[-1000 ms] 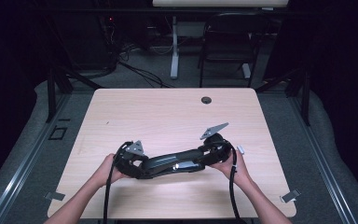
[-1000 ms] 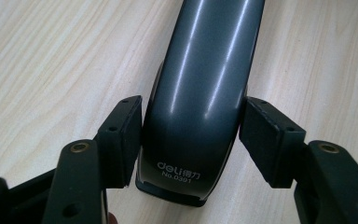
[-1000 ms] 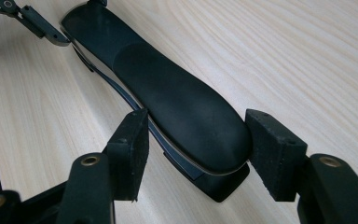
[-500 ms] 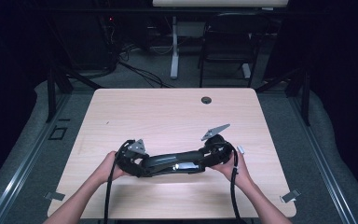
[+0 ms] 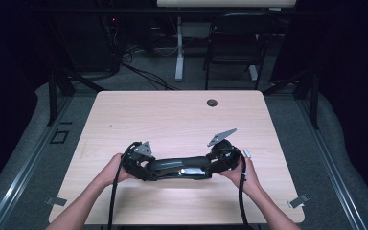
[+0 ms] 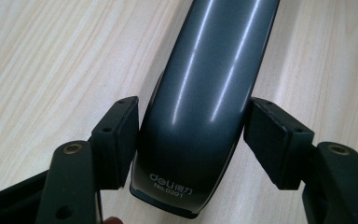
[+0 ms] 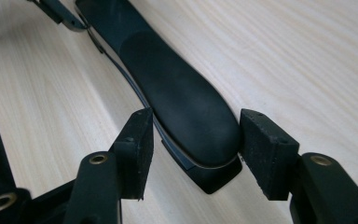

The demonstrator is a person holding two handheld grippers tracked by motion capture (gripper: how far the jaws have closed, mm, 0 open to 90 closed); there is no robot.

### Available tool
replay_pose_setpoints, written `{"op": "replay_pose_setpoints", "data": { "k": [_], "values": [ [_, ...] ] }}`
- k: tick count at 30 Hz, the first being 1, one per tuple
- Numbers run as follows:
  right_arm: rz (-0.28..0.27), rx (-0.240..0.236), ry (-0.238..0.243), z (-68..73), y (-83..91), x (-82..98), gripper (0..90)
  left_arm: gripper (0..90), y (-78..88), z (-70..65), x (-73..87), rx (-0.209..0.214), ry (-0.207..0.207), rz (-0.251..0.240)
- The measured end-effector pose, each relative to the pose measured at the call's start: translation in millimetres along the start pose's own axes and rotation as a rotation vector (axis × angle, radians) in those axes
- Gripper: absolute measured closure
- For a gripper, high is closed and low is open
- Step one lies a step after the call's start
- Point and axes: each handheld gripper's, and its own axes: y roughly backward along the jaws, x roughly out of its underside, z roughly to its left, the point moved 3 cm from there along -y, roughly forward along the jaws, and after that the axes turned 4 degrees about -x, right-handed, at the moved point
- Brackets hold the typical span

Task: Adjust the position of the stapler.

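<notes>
The stapler lies flat near the front edge of the table, between the grippers. The left gripper straddles its glossy end, pads just touching, jaws having just eased apart. The right gripper brackets the matte end, released with gaps. Farther back sits a grommet.

A light wooden table stands on grey floor; behind it, in the dark, perhaps a chair and cables.
</notes>
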Motion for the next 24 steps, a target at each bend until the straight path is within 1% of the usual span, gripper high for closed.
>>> {"op": "replay_pose_setpoints", "data": {
  "k": [1, 2, 4, 6, 8, 10, 12, 14, 15, 16, 17, 20, 22, 24],
  "values": [
    [-0.014, 0.0, -0.008, -0.8, 2.6, -0.1, 38.1, 34.6, 0.3, 0.1, 0.6, -0.004, 0.002, 0.004],
    [-0.018, 0.001, -0.011, -2.2, 5.6, 0.5, 34.7, 31.0, 0.5, 0.0, 1.4, -0.014, 0.008, 0.009],
    [-0.028, 0.01, -0.025, -3.6, 10.8, 3.5, 30.8, 25.6, 1.5, 0.0, 4.0, -0.018, 0.023, 0.011],
    [-0.031, 0.013, -0.029, -4.6, 16.0, 7.7, 25.8, 18.2, 3.4, -0.4, 5.8, -0.023, 0.034, 0.007],
    [-0.034, 0.026, -0.03, -4.3, 21.6, 12.2, 22.4, 14.3, 6.9, -0.8, 6.8, -0.03, 0.044, -0.005],
    [-0.027, 0.038, -0.032, -3.5, 27.7, 16.7, 19.3, 11.3, 12.2, -1.0, 6.5, -0.042, 0.057, -0.02],
    [-0.028, 0.047, -0.026, -3.4, 33.7, 21.4, 17.3, 7.6, 17.0, -1.3, 5.8, -0.053, 0.069, -0.032],
    [-0.022, 0.062, -0.029, -4.9, 38.2, 25.3, 15.2, 5.0, 22.0, -2.1, 5.2, -0.062, 0.088, -0.056],
    [-0.018, 0.06, -0.037, -6.1, 40.1, 27.6, 14.5, 2.5, 23.3, -2.6, 4.7, -0.075, 0.094, -0.059],
    [-0.012, 0.069, -0.035, -7.1, 40.9, 28.9, 14.3, 0.9, 25.3, -3.0, 4.1, -0.085, 0.094, -0.067],
    [0.006, 0.098, -0.036, -8.3, 41.6, 32.8, 11.8, 0.1, 27.0, -3.4, 3.3, -0.088, 0.102, -0.08],
    [0.016, 0.104, -0.045, -10.1, 42.0, 37.0, 9.5, 0.0, 31.2, -4.0, 0.1, -0.105, 0.113, -0.098],
    [0.02, 0.114, -0.049, -11.1, 43.4, 41.6, 5.6, 0.0, 33.1, -5.6, -1.8, -0.111, 0.13, -0.111],
    [0.023, 0.117, -0.057, -10.7, 45.2, 44.7, 5.1, 0.0, 35.1, -7.3, -3.6, -0.134, 0.141, -0.117]
  ]
}}
